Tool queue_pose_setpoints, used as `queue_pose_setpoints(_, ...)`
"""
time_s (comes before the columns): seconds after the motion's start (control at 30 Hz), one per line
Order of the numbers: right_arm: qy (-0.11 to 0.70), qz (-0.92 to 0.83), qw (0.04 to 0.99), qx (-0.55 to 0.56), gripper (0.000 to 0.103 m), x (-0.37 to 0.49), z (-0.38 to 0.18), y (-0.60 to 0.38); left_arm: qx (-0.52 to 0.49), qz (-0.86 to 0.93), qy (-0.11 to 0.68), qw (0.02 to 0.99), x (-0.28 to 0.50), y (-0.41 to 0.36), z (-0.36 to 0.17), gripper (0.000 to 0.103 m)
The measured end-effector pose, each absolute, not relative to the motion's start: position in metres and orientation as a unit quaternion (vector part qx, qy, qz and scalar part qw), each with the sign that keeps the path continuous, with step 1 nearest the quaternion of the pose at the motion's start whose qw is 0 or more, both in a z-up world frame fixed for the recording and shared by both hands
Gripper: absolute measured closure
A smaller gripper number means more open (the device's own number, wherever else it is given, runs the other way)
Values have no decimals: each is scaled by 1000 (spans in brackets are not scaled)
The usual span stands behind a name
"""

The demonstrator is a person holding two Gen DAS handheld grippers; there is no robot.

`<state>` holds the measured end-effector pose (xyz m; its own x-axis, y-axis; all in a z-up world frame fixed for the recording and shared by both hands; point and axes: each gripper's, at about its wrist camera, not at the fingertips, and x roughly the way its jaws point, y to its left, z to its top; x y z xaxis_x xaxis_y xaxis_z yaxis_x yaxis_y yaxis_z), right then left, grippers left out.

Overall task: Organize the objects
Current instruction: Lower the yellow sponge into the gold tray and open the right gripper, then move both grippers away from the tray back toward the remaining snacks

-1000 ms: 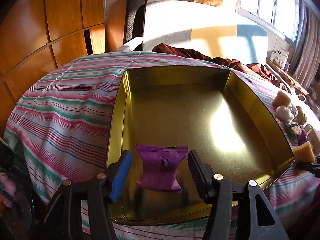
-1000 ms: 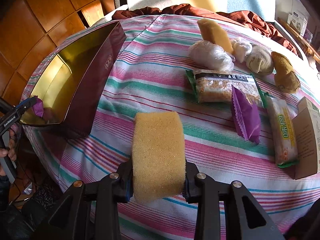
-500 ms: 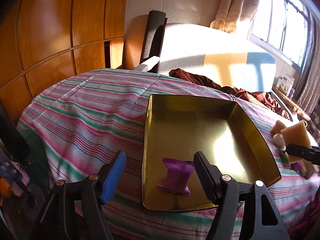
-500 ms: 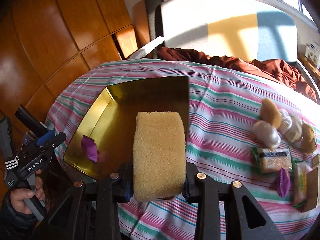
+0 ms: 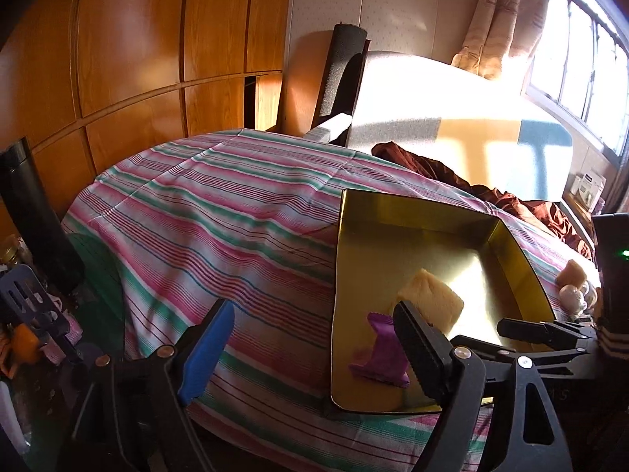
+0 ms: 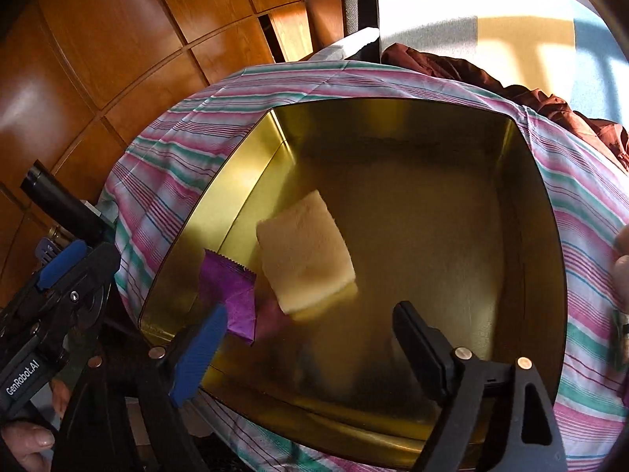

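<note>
A gold tin tray (image 6: 523,204) sits on the striped tablecloth; it also shows in the left wrist view (image 5: 523,259). Inside it lie a yellow sponge (image 6: 306,251) and a purple snack packet (image 6: 232,291), touching near the tray's left front corner. Both also show in the left wrist view, the sponge (image 5: 430,299) and the packet (image 5: 379,348). My right gripper (image 6: 310,348) is open and empty just above the tray's front part. My left gripper (image 5: 314,350) is open and empty, pulled back left of the tray over the cloth.
The striped cloth (image 5: 220,212) covers a round table. Several wrapped snacks (image 5: 574,283) lie right of the tray. A dark red cloth (image 5: 452,173) and a chair (image 5: 346,78) stand behind. A black cylinder (image 5: 35,216) and clutter sit at the left.
My right gripper carried the sponge over the tray, opened and let it drop beside the purple packet. My left gripper drew back and left, away from the packet.
</note>
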<state>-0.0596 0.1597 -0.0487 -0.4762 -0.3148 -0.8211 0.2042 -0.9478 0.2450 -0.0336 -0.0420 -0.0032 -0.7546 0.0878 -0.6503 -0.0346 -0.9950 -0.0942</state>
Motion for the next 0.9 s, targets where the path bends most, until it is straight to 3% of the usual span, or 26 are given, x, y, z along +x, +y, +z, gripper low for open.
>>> queue_pose_setpoints(0.57,-41,-918,38,392,9,-31,-2,214,-359,932,-36,36,-32,-35,-9,16)
queue_pose_setpoints(0.7,-32,-928,-7,372,0,-24,6,237,-356,932,-36,49,-30,-31,-7,14)
queue_pose_setpoints(0.9,-37,-928,-52,368,0,-15,9,280,-362,930,-25,58,-30,-19,-7,9)
